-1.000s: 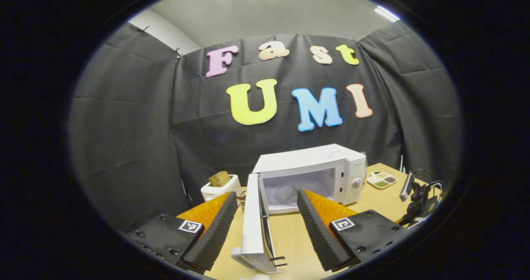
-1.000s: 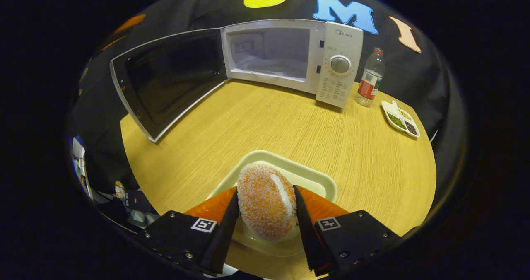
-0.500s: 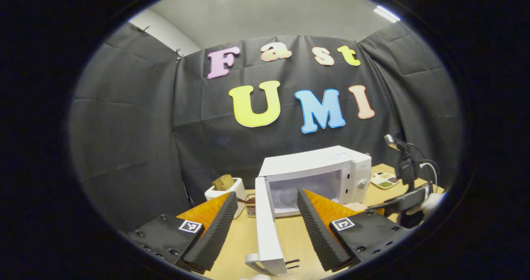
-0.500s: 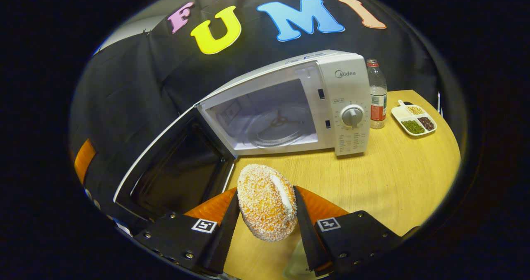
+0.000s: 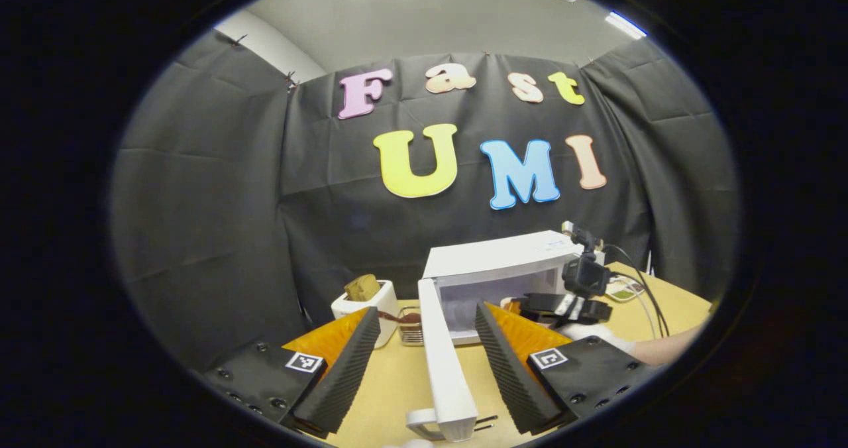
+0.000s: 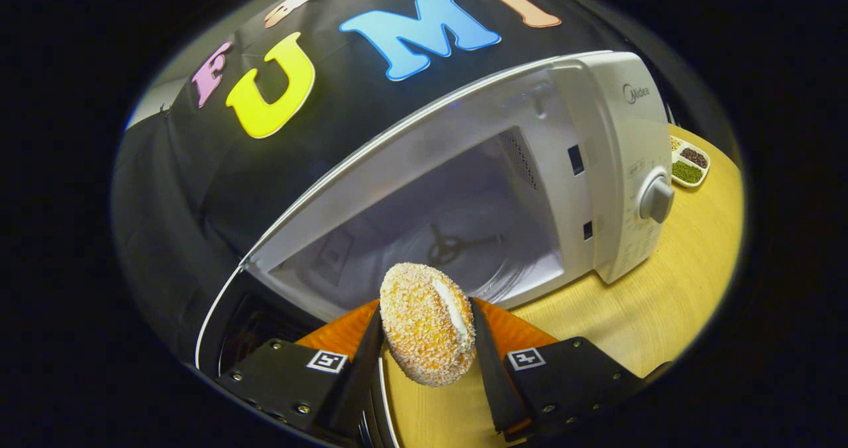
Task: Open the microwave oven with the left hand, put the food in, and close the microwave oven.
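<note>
Toaster, seed dish, table.

Left gripper view sits low at the front edge of the light wooden desk, facing the back wall, edge-on to the open white microwave door and well back from the boxy white microwave oven. Right gripper view is tilted and close, looking into that oven's open cavity. Both share the oven, door and desk.

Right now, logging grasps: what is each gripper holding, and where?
Right gripper clamps the crumbed pastry by its flat sides; left gripper holds nothing.
</note>
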### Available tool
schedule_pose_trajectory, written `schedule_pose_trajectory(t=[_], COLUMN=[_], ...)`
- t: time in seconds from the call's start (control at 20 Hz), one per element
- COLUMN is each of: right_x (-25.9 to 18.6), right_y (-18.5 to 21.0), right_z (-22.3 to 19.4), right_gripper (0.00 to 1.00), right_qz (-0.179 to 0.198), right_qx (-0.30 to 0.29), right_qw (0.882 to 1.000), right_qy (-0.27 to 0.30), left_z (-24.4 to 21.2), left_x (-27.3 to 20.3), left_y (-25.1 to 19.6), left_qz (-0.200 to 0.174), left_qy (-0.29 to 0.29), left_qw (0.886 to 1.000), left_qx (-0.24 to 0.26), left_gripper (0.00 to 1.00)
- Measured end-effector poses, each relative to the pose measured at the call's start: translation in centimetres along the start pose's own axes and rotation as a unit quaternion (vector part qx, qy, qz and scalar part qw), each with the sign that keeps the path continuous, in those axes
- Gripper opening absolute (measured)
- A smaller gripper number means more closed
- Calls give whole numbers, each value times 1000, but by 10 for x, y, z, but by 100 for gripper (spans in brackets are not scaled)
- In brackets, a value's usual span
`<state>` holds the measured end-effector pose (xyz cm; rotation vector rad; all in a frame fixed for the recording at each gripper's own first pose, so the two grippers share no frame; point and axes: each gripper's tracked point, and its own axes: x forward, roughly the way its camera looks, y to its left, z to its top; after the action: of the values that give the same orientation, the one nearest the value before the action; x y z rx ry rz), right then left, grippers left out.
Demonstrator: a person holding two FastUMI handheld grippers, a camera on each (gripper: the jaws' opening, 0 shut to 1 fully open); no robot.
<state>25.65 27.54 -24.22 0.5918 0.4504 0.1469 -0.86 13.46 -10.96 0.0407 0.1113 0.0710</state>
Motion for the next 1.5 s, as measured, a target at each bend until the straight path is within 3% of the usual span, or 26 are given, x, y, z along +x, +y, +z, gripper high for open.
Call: schedule_pose_trajectory(t=[0.2,0.6,0.75,0.8,1.0,1.1,1.5], right_x=[37,69,71,66,28,-10,-158], right_y=[-4,-18,-10,-9,-16,-22,-63], right_z=[6,7,11,13,20,30,35], right_gripper=[72,70,84,99,98,98,98], right_qz=[-32,-85,-78,-76,-75,-69,-26], right_qx=[29,25,12,5,-35,-79,-217], right_qw=[998,994,994,994,994,991,975], right_qy=[-35,-61,-75,-75,-74,-81,-33], left_z=[6,-12,-13,-14,-16,-20,-56], left_x=[0,7,8,7,0,-7,-34], left_y=[5,1,2,1,13,26,85], left_qz=[2,1,6,5,20,33,95], left_qy=[-10,3,5,6,5,8,29], left_qw=[1000,1000,1000,1000,1000,999,994], left_qx=[17,15,19,19,19,10,35], left_gripper=[99,97,99,97,100,95,99])
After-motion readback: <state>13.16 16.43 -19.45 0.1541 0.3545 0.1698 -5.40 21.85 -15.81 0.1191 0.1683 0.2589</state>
